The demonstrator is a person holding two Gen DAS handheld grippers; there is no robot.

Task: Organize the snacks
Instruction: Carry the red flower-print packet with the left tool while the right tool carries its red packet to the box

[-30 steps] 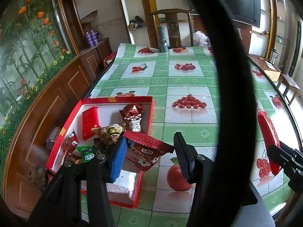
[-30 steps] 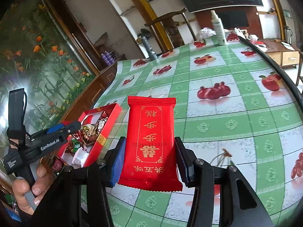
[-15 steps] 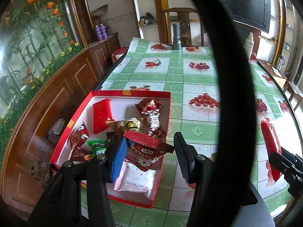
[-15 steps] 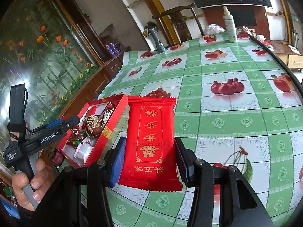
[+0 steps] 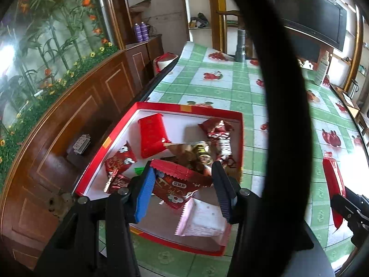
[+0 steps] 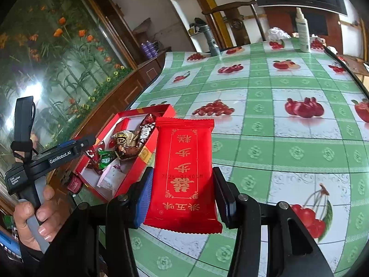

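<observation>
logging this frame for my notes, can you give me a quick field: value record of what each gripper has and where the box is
left gripper: shut on dark red snack packet, held over the box
right gripper: shut on red packet with gold print, held above the tablecloth
red box: open, on the table's left edge, holds several wrapped snacks
pink-white packet: inside the box, near corner
table: green checked fruit-print cloth

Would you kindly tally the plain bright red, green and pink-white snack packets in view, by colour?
Plain bright red packets: 2, one in the red box, one in the right gripper
Green packet: 1
Pink-white packet: 1
Total: 4
</observation>
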